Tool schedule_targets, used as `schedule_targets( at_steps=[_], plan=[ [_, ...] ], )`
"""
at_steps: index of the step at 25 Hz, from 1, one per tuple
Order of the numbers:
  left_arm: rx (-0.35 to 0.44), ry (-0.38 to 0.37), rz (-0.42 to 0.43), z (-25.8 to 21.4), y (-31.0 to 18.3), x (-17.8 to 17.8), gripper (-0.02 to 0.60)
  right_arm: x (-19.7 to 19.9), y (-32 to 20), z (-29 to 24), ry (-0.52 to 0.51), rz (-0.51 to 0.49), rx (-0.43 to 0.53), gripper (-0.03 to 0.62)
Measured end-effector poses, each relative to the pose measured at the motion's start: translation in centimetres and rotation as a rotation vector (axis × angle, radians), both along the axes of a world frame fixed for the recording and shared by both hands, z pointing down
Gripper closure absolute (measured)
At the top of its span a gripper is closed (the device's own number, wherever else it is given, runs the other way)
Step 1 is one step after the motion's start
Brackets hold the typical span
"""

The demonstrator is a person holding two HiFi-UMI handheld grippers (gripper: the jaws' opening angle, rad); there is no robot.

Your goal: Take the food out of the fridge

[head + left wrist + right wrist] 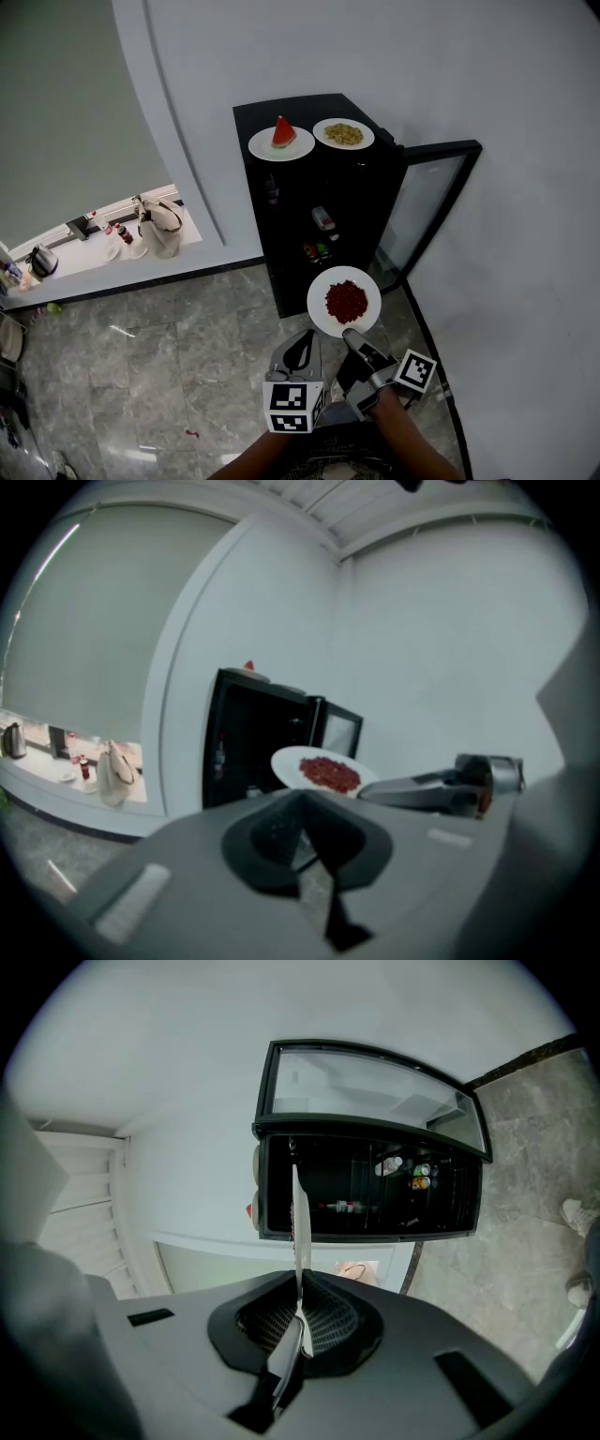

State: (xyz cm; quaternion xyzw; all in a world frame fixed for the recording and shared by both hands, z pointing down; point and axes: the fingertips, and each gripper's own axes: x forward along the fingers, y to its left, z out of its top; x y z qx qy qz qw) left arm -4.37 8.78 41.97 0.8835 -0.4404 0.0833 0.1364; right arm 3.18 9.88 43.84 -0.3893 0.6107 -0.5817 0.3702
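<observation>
A black mini fridge (292, 202) stands against the white wall with its glass door (433, 211) swung open to the right. On its top sit a plate with a watermelon slice (281, 141) and a plate of yellowish food (343, 134). My right gripper (355, 339) is shut on the rim of a white plate of red food (344, 300), held in front of the fridge. In the right gripper view that plate (298, 1232) shows edge-on between the jaws of the right gripper (300, 1321). My left gripper (300, 350) hangs beside it, shut and empty; its own view shows the plate (323, 771) ahead.
Bottles and cans (322, 221) stand on the fridge shelves (403, 1171). A low counter at the left carries a beige bag (160, 226) and a kettle (42, 262). Grey marble floor (169, 375) spreads below. A shoe (577, 1215) shows at the right edge.
</observation>
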Motion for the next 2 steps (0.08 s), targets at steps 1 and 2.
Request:
schedule_targets(
  at_steps=[1, 2],
  plan=[
    [-0.004, -0.001, 0.002, 0.16, 0.11, -0.01, 0.597, -0.05, 0.08, 0.05, -0.002, 0.001, 0.000, 0.585],
    [-0.008, -0.002, 0.004, 0.33, 0.23, -0.02, 0.597, -0.09, 0.16, 0.10, -0.004, 0.001, 0.000, 0.585]
  ],
)
